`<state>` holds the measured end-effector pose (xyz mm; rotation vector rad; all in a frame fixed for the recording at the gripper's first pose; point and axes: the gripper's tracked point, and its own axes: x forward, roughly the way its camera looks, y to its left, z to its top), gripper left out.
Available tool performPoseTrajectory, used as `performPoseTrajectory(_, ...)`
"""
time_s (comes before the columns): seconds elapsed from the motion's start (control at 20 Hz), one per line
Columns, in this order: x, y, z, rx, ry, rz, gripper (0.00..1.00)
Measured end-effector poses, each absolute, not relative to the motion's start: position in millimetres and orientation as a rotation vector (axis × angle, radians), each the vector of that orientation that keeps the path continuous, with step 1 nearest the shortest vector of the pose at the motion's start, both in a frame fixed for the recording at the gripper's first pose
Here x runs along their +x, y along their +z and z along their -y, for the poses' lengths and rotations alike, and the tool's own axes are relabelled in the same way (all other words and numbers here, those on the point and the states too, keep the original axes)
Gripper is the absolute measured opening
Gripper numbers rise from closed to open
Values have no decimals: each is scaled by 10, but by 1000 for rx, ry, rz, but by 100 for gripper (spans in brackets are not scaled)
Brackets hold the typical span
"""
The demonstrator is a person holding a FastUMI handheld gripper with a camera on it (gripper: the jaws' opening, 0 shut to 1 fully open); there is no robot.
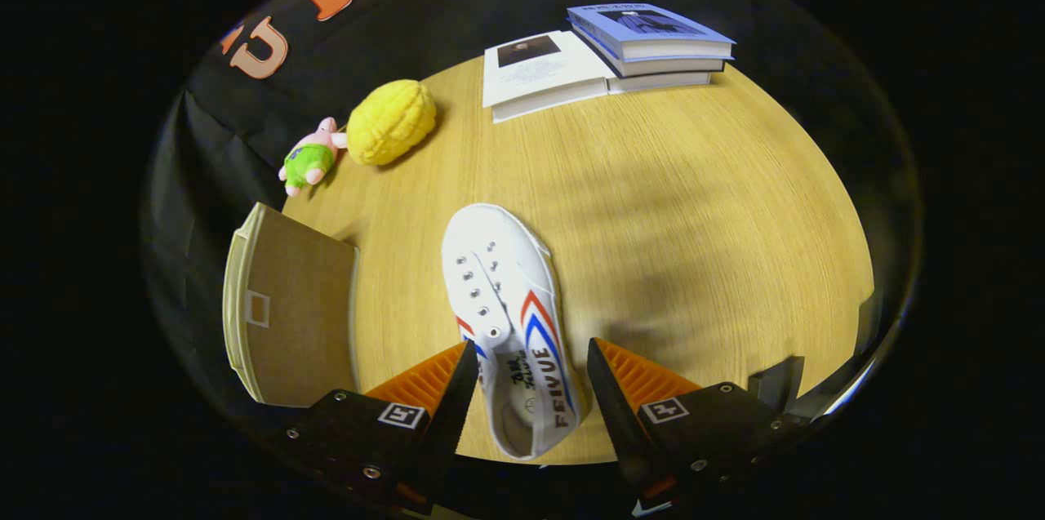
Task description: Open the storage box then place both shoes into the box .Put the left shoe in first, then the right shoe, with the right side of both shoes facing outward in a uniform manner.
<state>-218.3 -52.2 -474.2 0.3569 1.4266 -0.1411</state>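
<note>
A white canvas shoe [508, 316] with red and blue stripes lies on the wooden table [694, 202], toe pointing away from me. Its heel end sits between my fingers. My gripper [531, 361] is open: the left finger is close against the shoe's side, while the right finger stands a small gap off the other side. A brown cardboard storage box [290, 312] stands to the left of the shoe, beside the left finger, with its flat side facing me.
Beyond the shoe, at the far left of the table, lie a yellow plush ball [392, 122] and a small pink and green plush toy [310, 157]. A stack of books [645, 42] and an open book [543, 71] rest at the table's far edge.
</note>
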Motion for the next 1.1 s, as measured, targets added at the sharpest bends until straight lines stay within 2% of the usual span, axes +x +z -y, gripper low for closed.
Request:
performPoseTrajectory(0.4, -2248, -5043, 554, 280, -147, -1483, 81)
performPoseTrajectory(0.5, -2247, -5047, 477, 319, -132, -1499, 77)
performPoseTrajectory(0.6, -2256, -5040, 407, 385, -161, -1520, 60)
performPoseTrajectory(0.65, -2243, -5046, 409, 397, -175, -1528, 42)
performPoseTrajectory(0.7, -2243, -5028, 389, 396, -166, -1530, 42)
performPoseTrajectory(0.95, -2274, -4992, 211, 494, -165, -1512, 19)
performPoseTrajectory(1.1, -2231, -4841, 73, 560, -155, -1477, 15)
